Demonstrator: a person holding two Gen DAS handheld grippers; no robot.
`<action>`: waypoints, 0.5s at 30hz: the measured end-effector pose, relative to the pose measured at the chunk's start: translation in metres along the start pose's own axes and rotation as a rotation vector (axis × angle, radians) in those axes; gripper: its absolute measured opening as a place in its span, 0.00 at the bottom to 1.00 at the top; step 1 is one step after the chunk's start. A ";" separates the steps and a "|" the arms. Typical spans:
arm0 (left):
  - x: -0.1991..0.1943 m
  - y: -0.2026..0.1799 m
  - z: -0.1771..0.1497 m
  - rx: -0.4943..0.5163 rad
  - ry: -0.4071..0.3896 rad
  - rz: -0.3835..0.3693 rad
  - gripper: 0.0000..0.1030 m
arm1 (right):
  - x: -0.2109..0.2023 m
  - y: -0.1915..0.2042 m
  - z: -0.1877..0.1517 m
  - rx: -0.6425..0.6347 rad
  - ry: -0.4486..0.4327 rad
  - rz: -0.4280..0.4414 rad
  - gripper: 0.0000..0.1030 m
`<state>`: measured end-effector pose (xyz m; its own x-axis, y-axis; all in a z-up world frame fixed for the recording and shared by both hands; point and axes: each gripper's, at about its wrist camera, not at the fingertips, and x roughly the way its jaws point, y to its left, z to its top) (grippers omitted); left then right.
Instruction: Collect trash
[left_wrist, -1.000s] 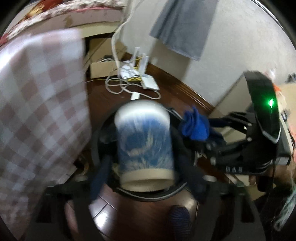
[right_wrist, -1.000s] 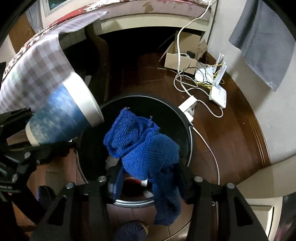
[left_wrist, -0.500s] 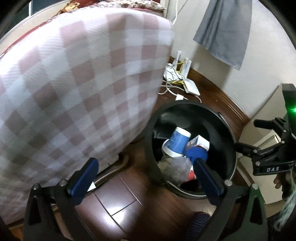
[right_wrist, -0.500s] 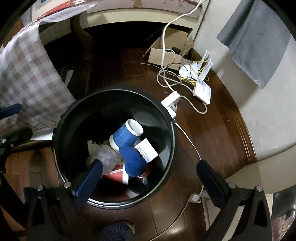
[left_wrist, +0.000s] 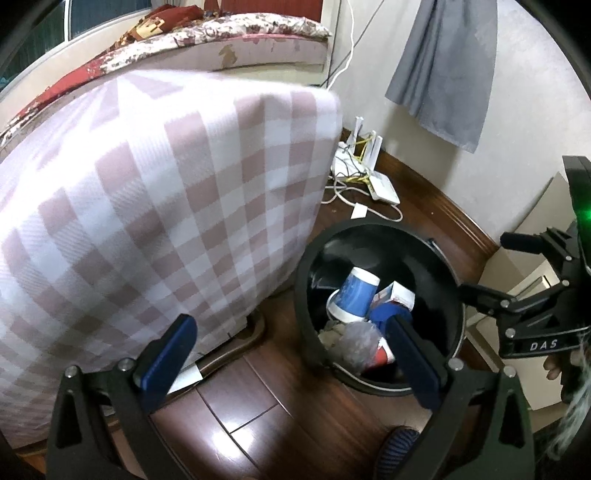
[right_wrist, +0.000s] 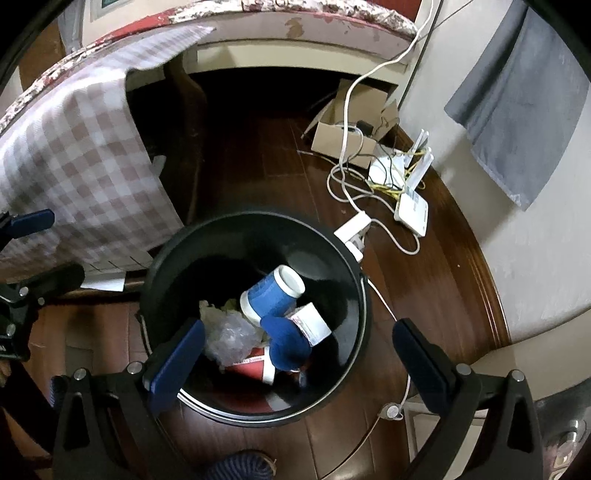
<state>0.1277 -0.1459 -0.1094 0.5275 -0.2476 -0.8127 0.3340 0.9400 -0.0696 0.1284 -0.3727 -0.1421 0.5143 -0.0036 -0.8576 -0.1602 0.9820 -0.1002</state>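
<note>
A black round trash bin stands on the dark wood floor. Inside lie a blue and white paper cup, a blue knitted sock, a small white carton, crumpled clear plastic and a red and white wrapper. My right gripper is open and empty above the bin. My left gripper is open and empty, left of the bin. The right gripper's body shows in the left wrist view.
A pink and white checked cloth hangs over furniture left of the bin. A white router, a power strip, tangled cables and a cardboard box lie beyond the bin by the wall. A grey towel hangs there.
Both grippers opened: the cup and the blue sock dropped into the bin. Both grippers then rose and drew back, the left swinging toward the checked cloth.
</note>
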 end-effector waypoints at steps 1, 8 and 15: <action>-0.002 -0.001 0.000 0.000 -0.004 0.001 0.99 | -0.003 0.001 0.001 -0.002 -0.006 0.001 0.99; -0.030 -0.002 0.001 0.000 -0.053 0.009 0.99 | -0.030 0.013 0.003 -0.030 -0.051 -0.001 0.99; -0.070 0.001 0.002 0.000 -0.109 0.023 0.99 | -0.074 0.024 0.006 -0.025 -0.099 -0.044 0.99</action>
<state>0.0927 -0.1279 -0.0514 0.6165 -0.2504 -0.7465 0.3213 0.9456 -0.0518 0.0914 -0.3479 -0.0785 0.6021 -0.0270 -0.7979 -0.1555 0.9763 -0.1504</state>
